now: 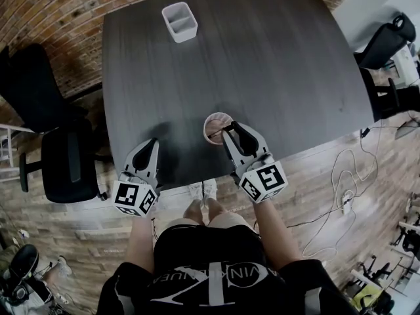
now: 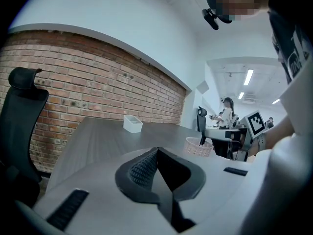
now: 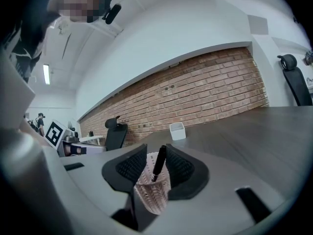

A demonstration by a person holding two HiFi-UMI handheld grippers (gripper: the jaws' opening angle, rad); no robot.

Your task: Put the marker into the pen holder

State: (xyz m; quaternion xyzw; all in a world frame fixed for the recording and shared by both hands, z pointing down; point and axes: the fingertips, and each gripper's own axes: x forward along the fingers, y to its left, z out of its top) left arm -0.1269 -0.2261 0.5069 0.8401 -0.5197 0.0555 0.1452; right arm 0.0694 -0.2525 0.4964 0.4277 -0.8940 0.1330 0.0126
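Observation:
The pen holder [image 1: 215,119], a pale pink mesh cup, stands near the front edge of the dark table [image 1: 275,64]. A black marker [image 3: 159,163] leans inside the pen holder [image 3: 151,192], its top sticking up above the rim. My right gripper [image 1: 231,129] is at the cup's right side; in the right gripper view the right gripper [image 3: 156,150] is open, with the marker's top in the gap and a pad on each side of it. My left gripper [image 1: 152,144] hovers at the table's front left, shut and empty. From the left gripper [image 2: 157,150] the pen holder [image 2: 198,147] and marker [image 2: 202,140] show to the right.
A white rectangular box [image 1: 179,21] sits at the table's far edge. Black office chairs stand to the left [image 1: 59,156] and at the back right [image 1: 384,41]. White cables [image 1: 341,176] trail on the wooden floor to the right. A brick wall runs behind the table.

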